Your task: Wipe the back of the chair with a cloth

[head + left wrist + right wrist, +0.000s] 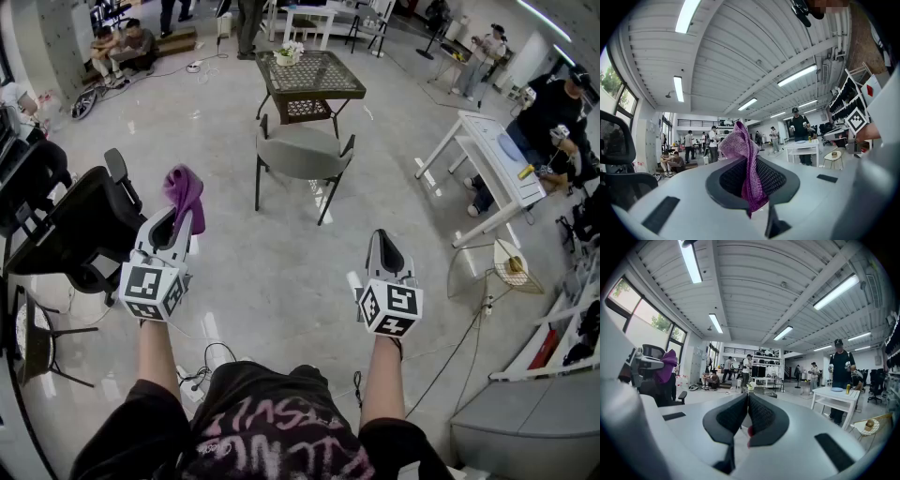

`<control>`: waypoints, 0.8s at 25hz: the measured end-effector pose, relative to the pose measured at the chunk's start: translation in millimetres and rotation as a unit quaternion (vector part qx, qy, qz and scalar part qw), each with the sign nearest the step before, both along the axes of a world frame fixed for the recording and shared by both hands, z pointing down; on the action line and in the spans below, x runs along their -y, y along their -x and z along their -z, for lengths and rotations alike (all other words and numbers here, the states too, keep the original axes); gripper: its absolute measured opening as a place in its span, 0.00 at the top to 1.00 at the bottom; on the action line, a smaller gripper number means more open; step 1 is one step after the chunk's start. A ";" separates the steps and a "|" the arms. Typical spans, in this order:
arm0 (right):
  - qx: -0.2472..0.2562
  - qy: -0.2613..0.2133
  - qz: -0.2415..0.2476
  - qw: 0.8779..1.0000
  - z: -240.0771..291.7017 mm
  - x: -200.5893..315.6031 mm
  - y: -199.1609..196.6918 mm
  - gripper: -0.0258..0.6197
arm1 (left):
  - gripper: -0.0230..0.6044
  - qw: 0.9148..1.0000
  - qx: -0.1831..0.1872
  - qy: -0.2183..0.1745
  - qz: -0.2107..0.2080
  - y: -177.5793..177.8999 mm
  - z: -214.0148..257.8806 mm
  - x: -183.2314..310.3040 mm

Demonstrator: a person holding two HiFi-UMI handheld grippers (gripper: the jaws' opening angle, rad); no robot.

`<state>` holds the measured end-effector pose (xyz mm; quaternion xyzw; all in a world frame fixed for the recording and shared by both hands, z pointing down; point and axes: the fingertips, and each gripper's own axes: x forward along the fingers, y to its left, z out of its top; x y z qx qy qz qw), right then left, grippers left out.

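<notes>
- Purple cloth [184,192] is pinched between the jaws of the left hand-held gripper [175,223], in the left half of the head view; the loose part is bunched above the jaw tips and a short tail hangs below them.
- In the left gripper view the jaws are seen clamped on the fabric, and the grip is judged firm enough for wiping.
- The right hand-held gripper [386,246] is seen right of centre with its jaws pressed together and nothing between them.
- A grey chair [300,152] stands at upper centre, well apart from both tools, with its back rail turned toward the viewer.
- A black office chair [80,220] stands at the left edge, just beside the cloth; which chair is meant cannot be told, and neither is touched yet.
- The step in hand is judged to be the approach, with no wiping done so far.
- For a good wipe, the bunched part should be laid flat against the backrest, not the jaw tips, so that fabric rather than plastic meets the surface.
- Long, overlapping strokes across the back are advised, with light pressure so that the cloth is not dragged out of the jaws.
- The chair could be steadied with the empty tool, since it may shift or swivel when pushed.
</notes>
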<state>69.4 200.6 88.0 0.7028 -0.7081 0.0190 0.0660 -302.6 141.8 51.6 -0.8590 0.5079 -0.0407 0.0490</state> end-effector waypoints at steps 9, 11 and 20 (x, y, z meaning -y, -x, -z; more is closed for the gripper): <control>0.000 0.000 -0.004 1.000 -6.9 -4.9 5.5 0.92 | 0.85 1.000 0.004 0.006 -0.009 -0.4 -11.4 -0.5; -0.003 -0.001 -0.005 1.000 -7.4 -7.1 6.2 0.92 | 0.85 1.000 0.004 0.007 -0.011 -0.8 -12.4 -0.8; -0.010 -0.006 0.000 1.000 -7.5 -2.7 23.2 0.92 | 0.85 1.000 -0.003 0.011 -0.022 7.6 -20.2 4.7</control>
